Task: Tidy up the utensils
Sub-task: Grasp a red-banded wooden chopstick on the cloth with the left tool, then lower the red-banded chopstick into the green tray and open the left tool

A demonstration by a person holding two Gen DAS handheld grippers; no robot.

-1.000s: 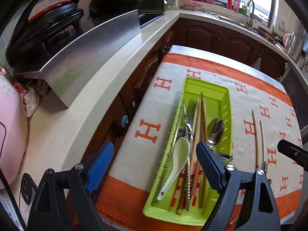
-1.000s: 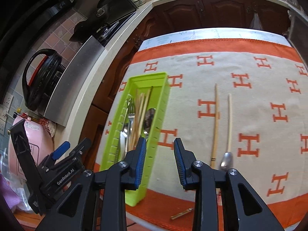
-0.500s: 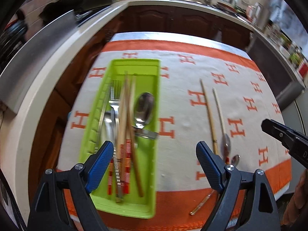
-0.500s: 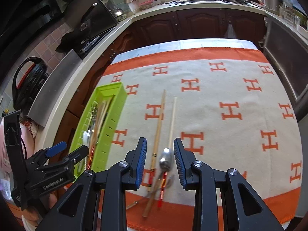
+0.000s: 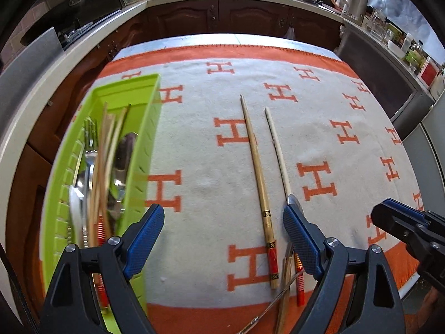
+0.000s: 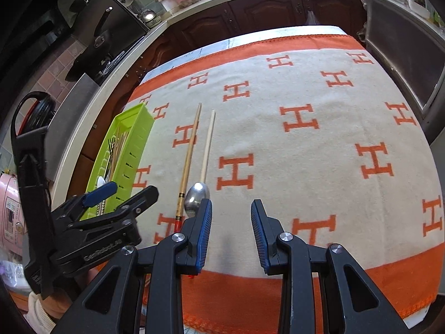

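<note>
A green utensil tray at the left of the cloth holds forks, spoons and chopsticks; it also shows in the right wrist view. Two loose chopsticks lie side by side on the cloth, a darker one and a paler one. A metal spoon lies at their near ends, with more sticks by the front edge. My left gripper is open and empty above the near ends of the chopsticks. My right gripper is open and empty, just right of the spoon.
The table is covered by a white cloth with orange H marks and an orange border. A counter with a steel panel runs along the left. Dark cabinets stand behind. The table's front edge is right below both grippers.
Both grippers have swung right, from over the green tray to over the loose chopsticks and spoon. The right gripper's jaws have opened wider. Nothing was picked up.
</note>
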